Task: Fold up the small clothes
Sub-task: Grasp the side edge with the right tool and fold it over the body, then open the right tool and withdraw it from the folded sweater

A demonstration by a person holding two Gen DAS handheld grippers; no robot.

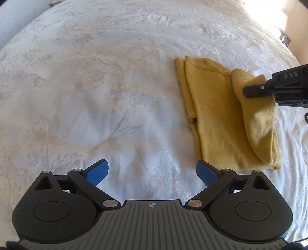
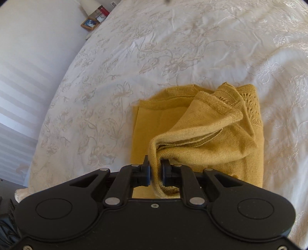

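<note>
A: Where is the mustard-yellow knitted garment [image 2: 202,123]?

B: Lying partly folded on the white bedspread with a pale floral pattern [image 2: 134,57], its long flat panel against the cover and one rounded flap lifted off it. An openwork lace strip shows along its far edge.

A: Who holds that flap?

B: The black right gripper [image 2: 156,169]; its jaws are nearly closed, pinching a fold of the knit between them.

A: And the other tool?

B: The left gripper with blue pads [image 1: 152,171] hangs over bare bedspread just beside the garment's near corner, jaws spread wide, nothing in them.

A: Anything crowding the garment?

B: No. Well beyond it, past the bed's edge, sit a small wood-framed picture [image 2: 90,24] and a white lamp base [image 2: 90,6]
</note>
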